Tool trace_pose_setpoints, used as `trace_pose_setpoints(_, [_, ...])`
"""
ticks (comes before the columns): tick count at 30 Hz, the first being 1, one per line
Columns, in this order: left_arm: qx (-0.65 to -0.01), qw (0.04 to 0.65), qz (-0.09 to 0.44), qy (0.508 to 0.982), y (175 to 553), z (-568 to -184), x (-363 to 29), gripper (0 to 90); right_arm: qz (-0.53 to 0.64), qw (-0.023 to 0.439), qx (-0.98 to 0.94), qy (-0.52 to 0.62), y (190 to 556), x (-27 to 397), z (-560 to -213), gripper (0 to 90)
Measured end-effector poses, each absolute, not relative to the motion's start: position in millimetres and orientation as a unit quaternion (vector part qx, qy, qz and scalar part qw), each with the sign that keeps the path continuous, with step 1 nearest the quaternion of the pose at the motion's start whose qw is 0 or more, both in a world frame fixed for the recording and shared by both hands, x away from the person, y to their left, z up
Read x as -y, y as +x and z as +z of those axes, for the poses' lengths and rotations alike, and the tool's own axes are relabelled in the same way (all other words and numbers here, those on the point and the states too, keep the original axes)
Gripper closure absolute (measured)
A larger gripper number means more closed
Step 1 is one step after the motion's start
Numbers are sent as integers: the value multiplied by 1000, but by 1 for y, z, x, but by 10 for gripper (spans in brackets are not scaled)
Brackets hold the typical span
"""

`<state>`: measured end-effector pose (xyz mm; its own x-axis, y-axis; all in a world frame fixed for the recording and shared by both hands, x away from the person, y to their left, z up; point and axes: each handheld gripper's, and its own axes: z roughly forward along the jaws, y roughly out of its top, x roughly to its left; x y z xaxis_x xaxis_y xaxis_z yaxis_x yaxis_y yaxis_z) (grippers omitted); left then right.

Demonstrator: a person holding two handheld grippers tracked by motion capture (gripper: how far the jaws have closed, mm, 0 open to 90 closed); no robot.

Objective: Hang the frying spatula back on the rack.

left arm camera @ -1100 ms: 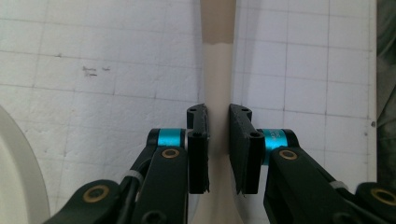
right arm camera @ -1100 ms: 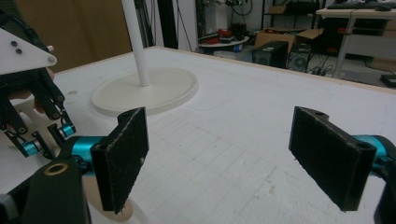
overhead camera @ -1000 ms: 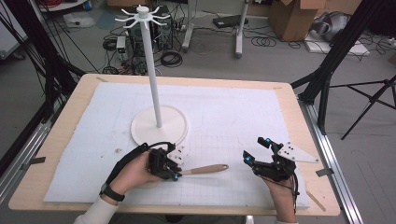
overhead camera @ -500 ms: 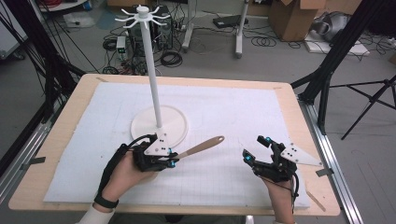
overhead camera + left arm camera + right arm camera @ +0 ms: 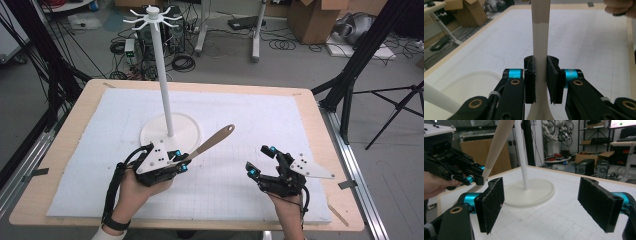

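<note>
A wooden spoon (image 5: 215, 139) is clamped by its handle in my left gripper (image 5: 180, 161), which is shut on it; the spoon slants up and to the right, off the mat. In the left gripper view the pale handle (image 5: 540, 37) runs straight up between the closed pads of my left gripper (image 5: 540, 75). My right gripper (image 5: 261, 161) hovers open near the front right of the mat, nothing between its jaws. In its own view the right gripper (image 5: 546, 205) faces the spoon (image 5: 499, 145) and the left gripper (image 5: 456, 172).
A white hanging stand has its round base (image 5: 185, 131) on the mat just behind my left hand, its pole (image 5: 162, 75) topped by a ring of hooks (image 5: 152, 15). The base (image 5: 534, 191) lies ahead of the right gripper. The white mat (image 5: 280, 120) covers the wooden table (image 5: 80, 110).
The left gripper has lifted the spoon off the mat and tipped its far end up toward the stand. The right gripper has shifted slightly left.
</note>
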<state>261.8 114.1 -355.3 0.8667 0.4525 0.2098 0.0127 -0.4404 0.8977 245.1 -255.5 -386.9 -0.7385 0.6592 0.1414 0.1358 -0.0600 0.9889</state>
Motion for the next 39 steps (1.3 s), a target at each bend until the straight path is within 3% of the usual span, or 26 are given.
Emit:
trace_pose_setpoints(17, [-125,530,186,818,260,-360,-101,779,683,129,-674,250,250,207,-373,293])
trace_pose_setpoints(21, [-126,532,193,815,258,-359,-98,778,688,122,-668,257,252,192,-366,377])
trace_pose_setpoints(35, [-125,544,224,799,253,-358,-92,778,695,98,-637,318,257,170,-359,493])
trace_pose_setpoints(37, [-124,545,226,798,252,-359,-91,778,697,95,-634,321,257,168,-358,533])
trace_pose_setpoints(38, [-123,544,230,798,252,-359,-90,778,701,102,-628,323,257,167,-357,602])
trace_pose_setpoints(39, [-123,544,230,798,252,-359,-90,778,701,102,-628,323,257,167,-357,602])
